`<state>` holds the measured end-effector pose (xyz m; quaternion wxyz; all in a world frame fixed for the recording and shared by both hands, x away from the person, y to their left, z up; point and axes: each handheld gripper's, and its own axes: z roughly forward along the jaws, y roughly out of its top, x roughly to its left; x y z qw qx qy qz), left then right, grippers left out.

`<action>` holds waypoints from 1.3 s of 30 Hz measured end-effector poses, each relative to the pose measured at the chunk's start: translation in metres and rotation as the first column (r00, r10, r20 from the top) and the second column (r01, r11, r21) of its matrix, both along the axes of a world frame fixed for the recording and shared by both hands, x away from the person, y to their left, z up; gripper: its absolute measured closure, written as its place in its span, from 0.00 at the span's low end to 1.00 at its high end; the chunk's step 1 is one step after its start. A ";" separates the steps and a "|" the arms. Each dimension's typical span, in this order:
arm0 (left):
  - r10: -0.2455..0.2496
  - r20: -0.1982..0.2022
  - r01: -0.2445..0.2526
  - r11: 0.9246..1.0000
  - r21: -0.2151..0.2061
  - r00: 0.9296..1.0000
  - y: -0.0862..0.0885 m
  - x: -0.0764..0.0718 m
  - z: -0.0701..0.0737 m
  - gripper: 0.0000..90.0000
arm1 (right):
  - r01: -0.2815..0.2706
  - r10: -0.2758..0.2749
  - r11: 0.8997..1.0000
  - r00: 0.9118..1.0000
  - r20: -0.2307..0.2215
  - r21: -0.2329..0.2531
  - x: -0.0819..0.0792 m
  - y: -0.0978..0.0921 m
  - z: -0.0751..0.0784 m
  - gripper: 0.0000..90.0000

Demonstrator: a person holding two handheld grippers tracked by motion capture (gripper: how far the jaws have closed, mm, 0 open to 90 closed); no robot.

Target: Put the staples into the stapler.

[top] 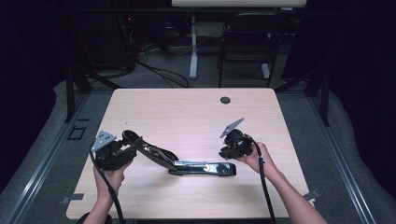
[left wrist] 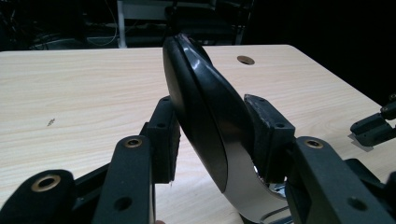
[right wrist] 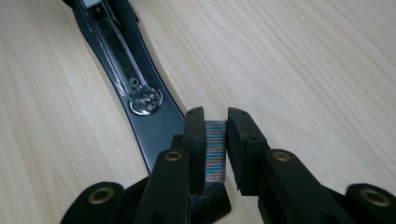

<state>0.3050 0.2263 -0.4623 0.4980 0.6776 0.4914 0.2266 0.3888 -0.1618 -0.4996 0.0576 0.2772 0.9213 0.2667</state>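
On the pale wooden table (top: 187, 112), a black stapler (top: 187, 164) lies swung wide open, and everything else sits in relation to it. Its base (top: 208, 169) rests flat on the wood near the table's front edge, with the shiny metal anvil plate (right wrist: 146, 101) facing up in the right gripper view. From the hinge end of the base, the stapler's top arm (top: 147, 149) rises at a slant toward the left.

At the raised far end of that arm, the left gripper (top: 122, 148) has it clamped: in the left gripper view the curved black arm and its silvery underside (left wrist: 205, 121) stand between the two jaws, both pads pressing against it. A hand (top: 109, 179) holds this gripper from below, cable trailing toward the table's front edge.

At the opposite end of the stapler, just above the tip of the base, the right gripper (top: 228, 150) hangs, held by the other hand (top: 257, 158). Its jaws are nearly together and pinch a small block of staples (right wrist: 215, 150), showing striped, multicoloured edges, right over the end of the base.

Beyond the stapler, near the table's far edge, sits a round cable hole (top: 225, 100).
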 end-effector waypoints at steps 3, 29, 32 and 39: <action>0.003 -0.004 -0.003 1.000 -0.002 1.000 0.001 0.000 -0.001 0.64 | -0.029 0.029 1.000 1.000 0.011 0.006 0.002 0.008 0.003 0.87; -0.003 0.004 0.002 1.000 0.009 1.000 -0.001 -0.001 0.000 0.64 | -0.212 0.208 0.973 0.976 0.057 0.088 -0.006 0.054 -0.002 0.87; -0.003 0.008 0.003 1.000 0.005 1.000 -0.001 -0.001 0.000 0.64 | -0.221 0.216 0.972 0.975 0.059 0.085 -0.007 0.055 -0.003 0.87; -0.002 0.007 0.002 1.000 0.007 1.000 -0.001 -0.001 0.000 0.64 | -0.232 0.227 0.969 0.972 0.060 0.084 -0.008 0.056 -0.004 0.87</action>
